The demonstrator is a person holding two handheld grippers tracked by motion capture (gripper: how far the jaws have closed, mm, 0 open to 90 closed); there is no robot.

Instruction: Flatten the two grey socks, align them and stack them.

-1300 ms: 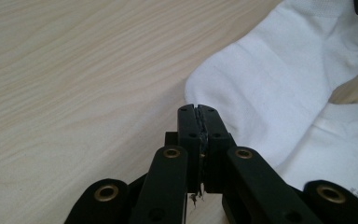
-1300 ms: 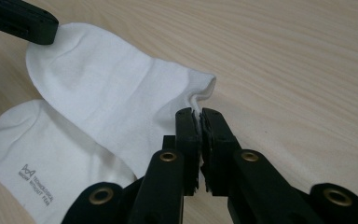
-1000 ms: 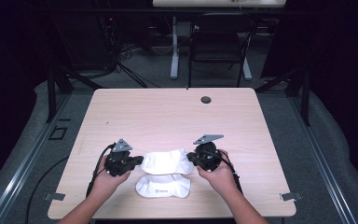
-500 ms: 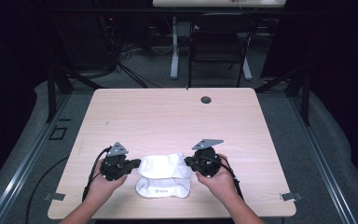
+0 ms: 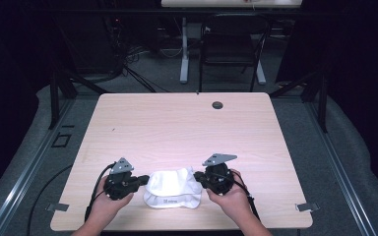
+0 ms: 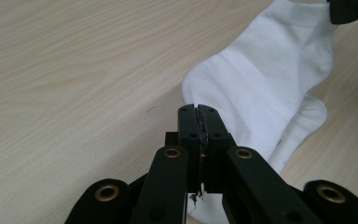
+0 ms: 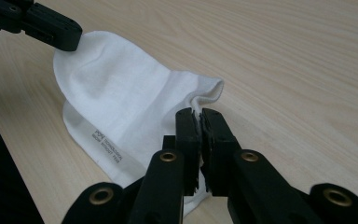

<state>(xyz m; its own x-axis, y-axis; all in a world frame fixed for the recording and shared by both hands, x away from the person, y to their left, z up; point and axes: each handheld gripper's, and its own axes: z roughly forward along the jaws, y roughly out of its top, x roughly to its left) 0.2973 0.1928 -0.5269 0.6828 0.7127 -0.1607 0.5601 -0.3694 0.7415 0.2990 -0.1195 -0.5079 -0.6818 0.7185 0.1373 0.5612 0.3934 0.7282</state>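
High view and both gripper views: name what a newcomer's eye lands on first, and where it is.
A white sock lies at the near edge of the pale wooden table, held between two hand-held tools. The left gripper is clamped on one end and the right gripper on the other, jaws shut on the fabric. A small dark round cap sits alone near the far edge.

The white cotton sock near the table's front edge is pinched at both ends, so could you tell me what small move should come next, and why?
Probably lower the white cotton sock flat onto the second white sock beneath it. The left gripper and right gripper are both shut on its fabric, and it is already lined up over the lower sock.
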